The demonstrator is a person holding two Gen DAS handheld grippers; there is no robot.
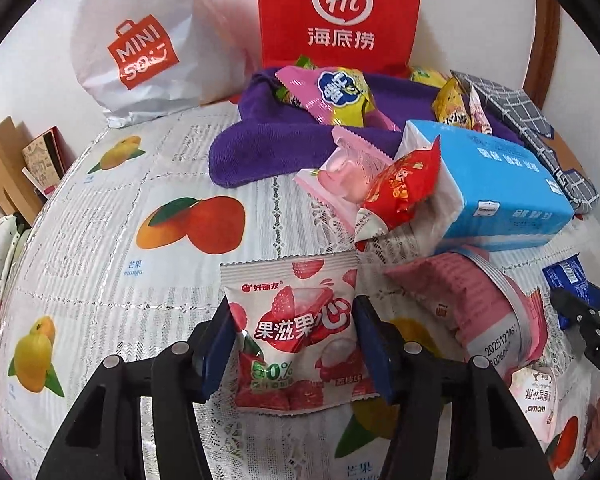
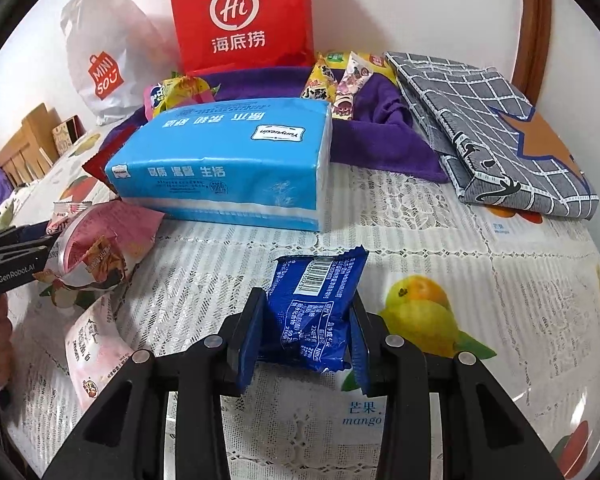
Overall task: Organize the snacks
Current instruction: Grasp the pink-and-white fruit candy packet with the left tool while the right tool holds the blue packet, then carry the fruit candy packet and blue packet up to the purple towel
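Snacks in both tools: left tool pinches a puffy lychee gummy pouch over the counter; right tool clamps a blue wrapper. Light, crinkly, slippery film; mid-body squeezes suit best.

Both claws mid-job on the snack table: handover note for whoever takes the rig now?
Left claw: shut on the strawberry gummy pouch, pads against both its sides.
Right claw: shut on the dark blue snack packet.
Things: blue tissue pack mid-table, with the red candy wrapper and clear pink pack leaning at its end. Some snacks lie on the purple cloth in front of the red Hi bag; the pink pouch is between the claws.
Done: two packs gripped.
Left: place both, then sort the loose packs; where to is not shown.
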